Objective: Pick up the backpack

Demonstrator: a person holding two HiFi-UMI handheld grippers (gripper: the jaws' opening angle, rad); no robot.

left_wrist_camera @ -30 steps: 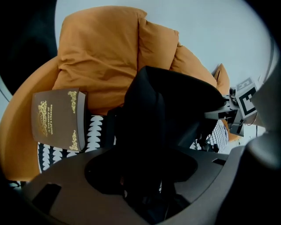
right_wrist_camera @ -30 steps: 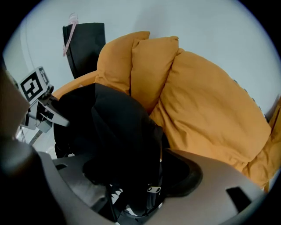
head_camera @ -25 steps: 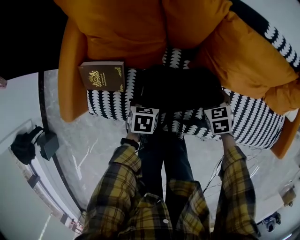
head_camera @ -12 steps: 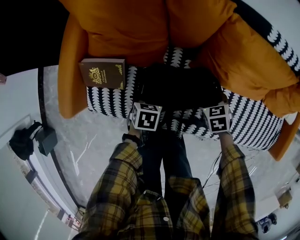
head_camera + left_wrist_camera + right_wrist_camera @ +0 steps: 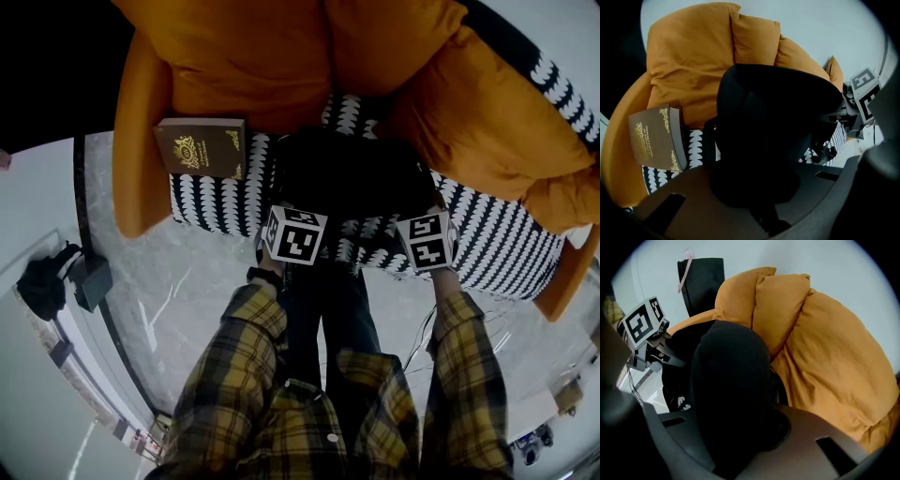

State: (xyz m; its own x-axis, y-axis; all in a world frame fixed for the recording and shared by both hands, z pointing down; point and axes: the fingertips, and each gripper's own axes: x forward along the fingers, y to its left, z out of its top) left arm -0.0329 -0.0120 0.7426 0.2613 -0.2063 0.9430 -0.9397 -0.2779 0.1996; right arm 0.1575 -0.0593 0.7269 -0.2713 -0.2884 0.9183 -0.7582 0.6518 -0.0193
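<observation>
Backpack (image 5: 352, 173), black, sits on the sofa seat (image 5: 211, 202) (b&w pattern), in front of the orange cushions (image 5: 253, 56). My left tool (image 5: 757, 190) is clenched on the backpack at its left near edge. Its jaws have just been closing & black cloth is pinched btw them. Right tool (image 5: 736, 437) same: jaws have just been closing, now clamped on a bulge of backpack fabric on the right side. Both tools point steeply down, marker cubes facing up at me, one each side of the backpack's near edge. Backpack not lifted yet, bottom on the seat. Brown book (image 5: 200, 147) w/ gold print lies on the seat left of the backpack, a strip of pattern btw them. My plaid sleeves (image 5: 234, 366) hang over the pale stone floor (image 5: 178, 281).
</observation>
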